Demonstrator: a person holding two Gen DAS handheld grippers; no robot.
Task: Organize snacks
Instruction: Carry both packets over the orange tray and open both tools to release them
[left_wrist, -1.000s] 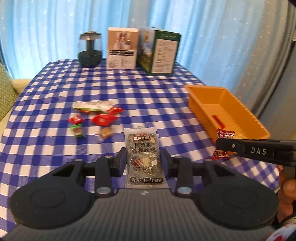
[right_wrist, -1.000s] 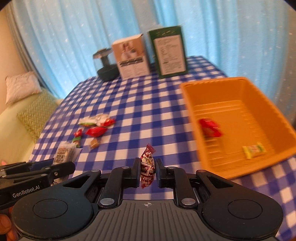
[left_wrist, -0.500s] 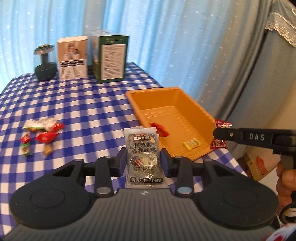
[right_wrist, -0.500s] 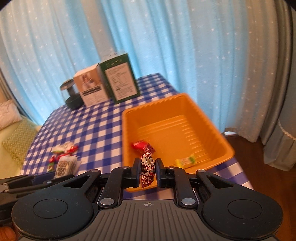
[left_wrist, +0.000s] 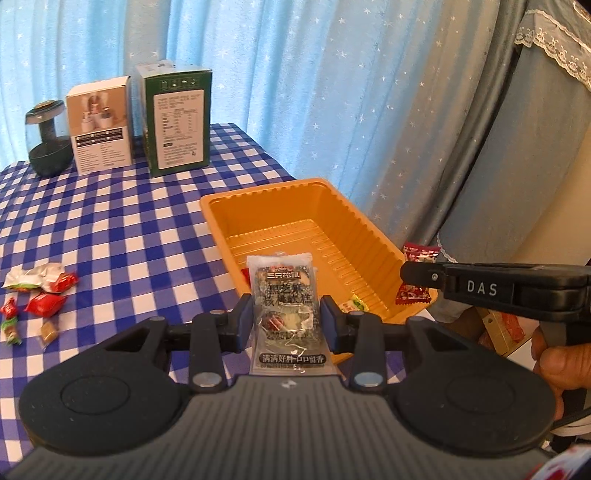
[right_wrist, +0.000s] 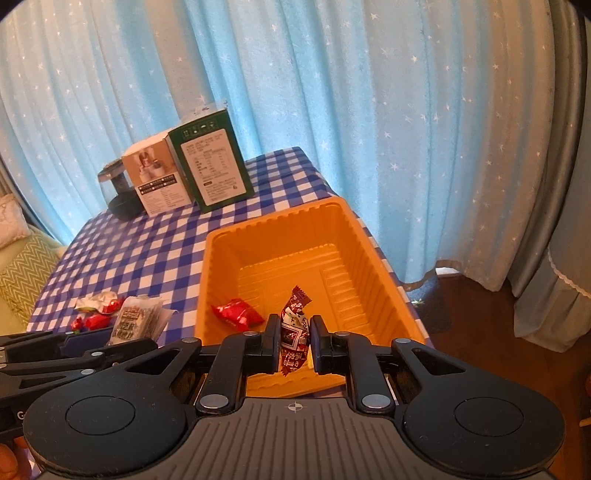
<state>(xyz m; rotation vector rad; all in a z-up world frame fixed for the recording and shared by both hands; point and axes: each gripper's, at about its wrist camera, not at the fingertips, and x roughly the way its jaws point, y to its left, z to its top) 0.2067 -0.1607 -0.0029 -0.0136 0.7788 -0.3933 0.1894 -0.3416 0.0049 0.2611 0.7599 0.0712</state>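
The orange tray lies open from above, its floor mostly bare beyond a red candy. Two upright boxes and a dark lamp block the table's far edge.

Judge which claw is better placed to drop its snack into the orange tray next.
Probably right: the right claw holds its red candy over the orange tray; the left claw's packet hangs at the near rim.

Left gripper clamped on clear snack packet, held over near end of orange tray; right gripper pinching red candy above tray's right rim; loose sweets on checked tablecloth.
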